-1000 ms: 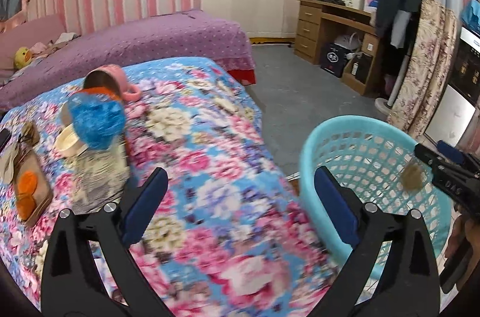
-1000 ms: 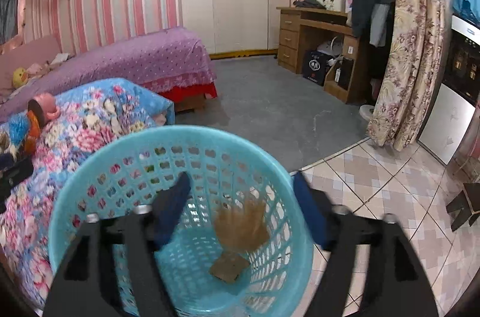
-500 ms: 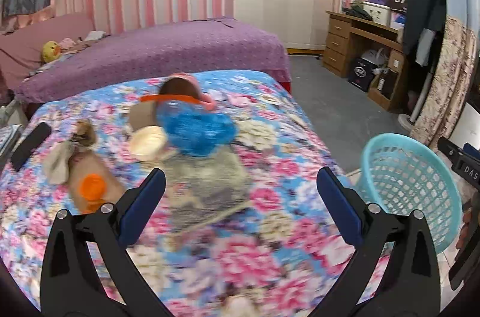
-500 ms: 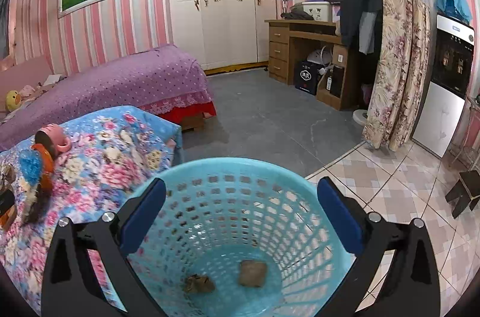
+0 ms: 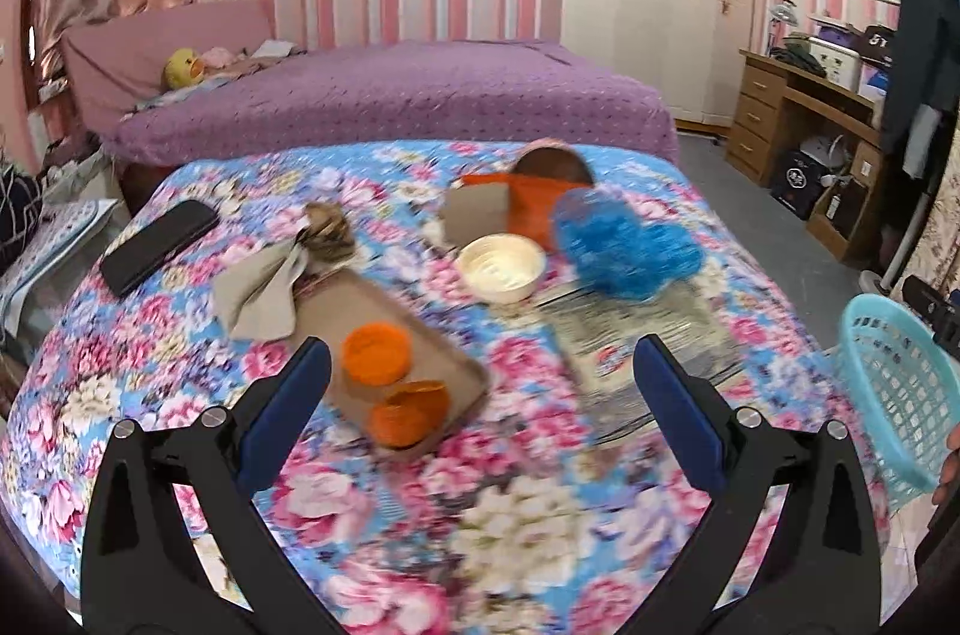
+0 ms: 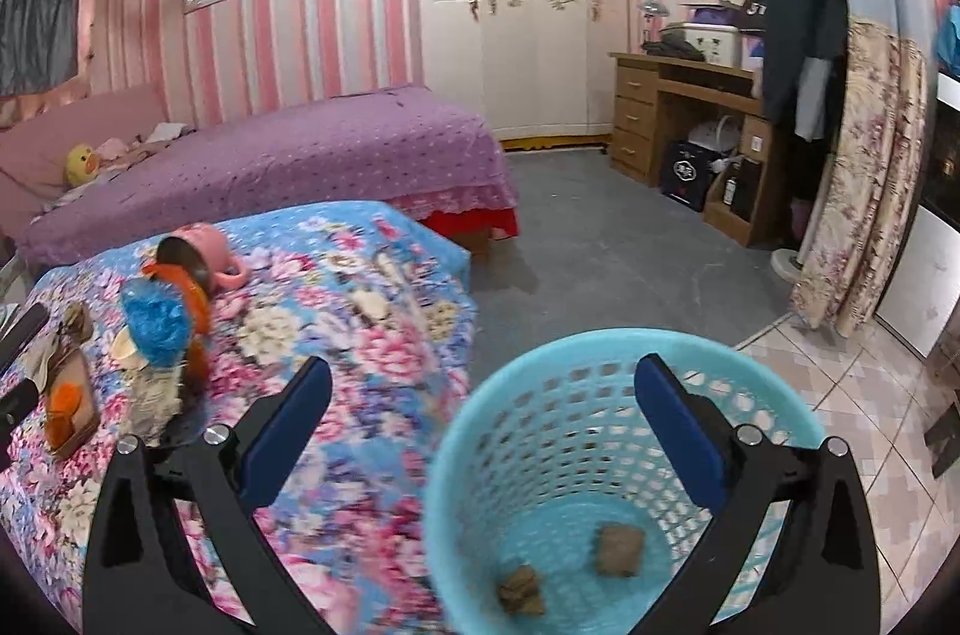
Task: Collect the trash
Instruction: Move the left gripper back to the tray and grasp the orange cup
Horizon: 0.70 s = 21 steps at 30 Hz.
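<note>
your left gripper [image 5: 480, 395] spread wide, empty, above floral-covered table [image 5: 516, 515] near its front edge. your right gripper [image 6: 480, 413] also spread, empty, over turquoise basket [image 6: 456, 467] beside table's right edge. two brown trash scraps [image 6: 618, 550] on basket floor. crumpled brownish wad [image 5: 327, 230], possibly trash, toward table's far left by tray [image 5: 462, 383]; view blurred.

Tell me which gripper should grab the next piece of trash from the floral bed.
Left. The left gripper hangs open over the tray and crumpled brown paper, while the right gripper, also open and empty, faces the blue basket.
</note>
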Each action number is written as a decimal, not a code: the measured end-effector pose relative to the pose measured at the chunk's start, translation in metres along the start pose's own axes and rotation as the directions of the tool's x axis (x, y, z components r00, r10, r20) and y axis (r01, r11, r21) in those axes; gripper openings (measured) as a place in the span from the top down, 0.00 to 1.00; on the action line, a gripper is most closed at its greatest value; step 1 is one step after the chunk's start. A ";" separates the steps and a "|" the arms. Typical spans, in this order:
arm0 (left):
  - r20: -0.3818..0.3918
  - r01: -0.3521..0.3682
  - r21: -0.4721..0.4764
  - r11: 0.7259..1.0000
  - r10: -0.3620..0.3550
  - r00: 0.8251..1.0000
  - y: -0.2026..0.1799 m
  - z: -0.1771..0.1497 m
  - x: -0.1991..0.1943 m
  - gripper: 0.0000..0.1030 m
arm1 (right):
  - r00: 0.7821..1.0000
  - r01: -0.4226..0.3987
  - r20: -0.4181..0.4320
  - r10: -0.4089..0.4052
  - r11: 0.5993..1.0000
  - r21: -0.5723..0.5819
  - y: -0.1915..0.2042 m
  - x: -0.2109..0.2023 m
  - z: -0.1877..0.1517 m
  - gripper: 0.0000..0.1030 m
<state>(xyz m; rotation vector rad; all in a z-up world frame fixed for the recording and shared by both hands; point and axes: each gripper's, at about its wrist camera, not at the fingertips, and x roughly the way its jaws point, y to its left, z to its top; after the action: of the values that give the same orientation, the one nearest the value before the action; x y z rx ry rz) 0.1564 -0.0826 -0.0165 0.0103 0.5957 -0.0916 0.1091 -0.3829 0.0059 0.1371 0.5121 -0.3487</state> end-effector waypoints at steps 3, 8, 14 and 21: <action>-0.018 -0.014 -0.008 1.000 0.013 1.000 0.013 -0.008 0.007 0.05 | 1.000 -0.008 -0.003 0.008 1.000 -0.024 0.016 0.002 -0.002 0.04; -0.051 -0.036 0.004 0.999 0.036 0.998 0.029 -0.019 0.019 0.05 | 1.000 0.014 0.004 -0.014 0.997 -0.075 0.034 0.006 -0.005 0.04; -0.117 -0.042 0.034 0.999 0.046 0.992 0.035 -0.023 0.036 0.05 | 1.000 -0.002 0.017 0.003 0.999 -0.046 0.034 0.010 -0.004 0.04; -0.127 -0.034 -0.020 0.999 0.031 0.991 0.047 -0.016 0.046 0.14 | 0.999 0.035 -0.030 -0.038 0.995 -0.098 0.047 0.026 -0.007 0.04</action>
<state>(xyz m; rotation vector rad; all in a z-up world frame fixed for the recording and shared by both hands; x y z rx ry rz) 0.1892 -0.0393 -0.0562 0.0039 0.7233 -0.0532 0.1436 -0.3450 -0.0110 0.0392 0.5626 -0.3573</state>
